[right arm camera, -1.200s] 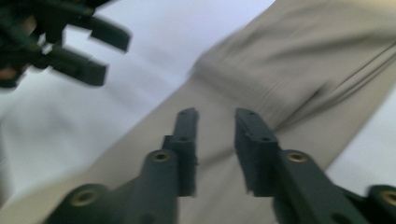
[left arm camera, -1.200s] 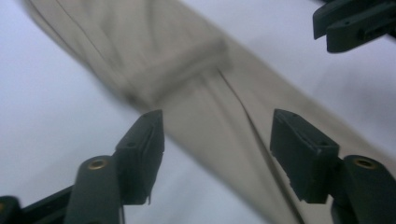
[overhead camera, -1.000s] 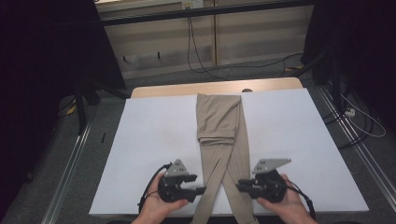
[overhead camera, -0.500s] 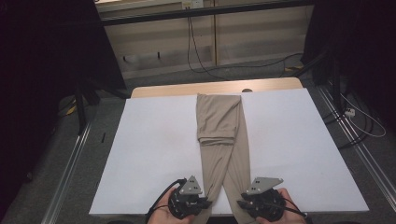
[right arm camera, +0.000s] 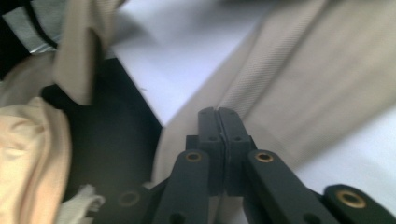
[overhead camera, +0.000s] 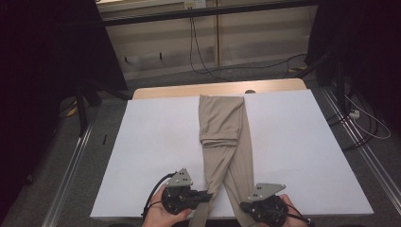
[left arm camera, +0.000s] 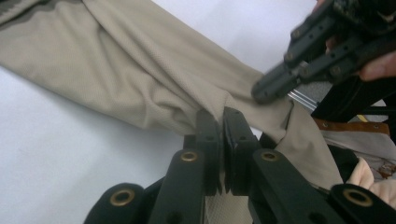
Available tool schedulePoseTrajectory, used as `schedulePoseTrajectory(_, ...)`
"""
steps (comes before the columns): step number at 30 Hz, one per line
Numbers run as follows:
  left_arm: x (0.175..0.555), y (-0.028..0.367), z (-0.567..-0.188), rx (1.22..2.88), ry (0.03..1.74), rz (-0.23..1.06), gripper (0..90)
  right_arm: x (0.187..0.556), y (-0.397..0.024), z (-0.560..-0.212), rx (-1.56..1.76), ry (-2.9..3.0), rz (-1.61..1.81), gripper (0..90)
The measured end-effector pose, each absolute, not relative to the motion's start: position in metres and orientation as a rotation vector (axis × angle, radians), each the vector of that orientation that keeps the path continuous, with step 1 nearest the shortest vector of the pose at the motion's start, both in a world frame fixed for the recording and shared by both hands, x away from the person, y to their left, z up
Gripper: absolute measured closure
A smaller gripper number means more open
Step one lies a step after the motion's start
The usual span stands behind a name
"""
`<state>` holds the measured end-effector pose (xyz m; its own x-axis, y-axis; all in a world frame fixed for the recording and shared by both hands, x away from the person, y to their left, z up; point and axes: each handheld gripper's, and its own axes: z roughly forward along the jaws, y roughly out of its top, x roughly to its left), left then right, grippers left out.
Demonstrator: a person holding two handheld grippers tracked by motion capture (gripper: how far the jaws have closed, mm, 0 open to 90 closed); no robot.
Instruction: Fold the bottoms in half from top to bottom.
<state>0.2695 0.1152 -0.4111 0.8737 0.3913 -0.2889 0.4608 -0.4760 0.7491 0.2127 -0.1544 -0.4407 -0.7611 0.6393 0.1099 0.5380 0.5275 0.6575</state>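
Your left gripper (overhead camera: 206, 195) and right gripper (overhead camera: 242, 207) each pinch a leg of the pants (overhead camera: 222, 124), low in the frame. Folding comes next.

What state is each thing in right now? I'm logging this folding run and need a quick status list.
beige trousers: lying flat lengthwise on the table, legs crossing toward the near edge, leg ends hanging over it.
left gripper: jaws just closed, pinching one trouser leg.
right gripper: jaws just closed on the other leg's edge.
white table cover: spread smooth under the trousers.
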Motion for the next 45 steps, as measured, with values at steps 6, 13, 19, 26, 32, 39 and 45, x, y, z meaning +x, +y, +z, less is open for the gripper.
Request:
schedulePoseTrajectory(6,0.272,0.115,-0.403,2.099,0.615,-0.103,86.3,0.222,-0.136,-0.44,1.056,2.637,1.122,89.7)
schedulePoseTrajectory(13,0.273,0.114,-0.401,2.096,0.609,-0.108,86.2,0.225,-0.104,-0.445,1.053,2.746,1.185,78.5)
schedulePoseTrajectory(19,0.27,0.11,-0.402,2.104,0.601,-0.106,85.9,0.216,-0.129,-0.437,1.096,2.663,1.203,77.2)
schedulePoseTrajectory(26,0.271,0.097,-0.402,2.127,0.586,-0.112,85.7,0.216,-0.176,-0.434,1.175,2.437,1.045,75.3)
schedulePoseTrajectory(32,0.268,0.087,-0.395,2.136,0.548,-0.114,85.7,0.226,-0.165,-0.447,1.163,2.456,1.012,60.5)
schedulePoseTrajectory(39,0.262,0.074,-0.388,2.147,0.513,-0.111,86.0,0.224,-0.153,-0.447,1.085,2.474,0.996,90.0)
schedulePoseTrajectory(45,0.27,0.049,-0.381,2.134,0.479,-0.137,86.0,0.22,-0.166,-0.441,1.17,2.465,0.998,90.0)
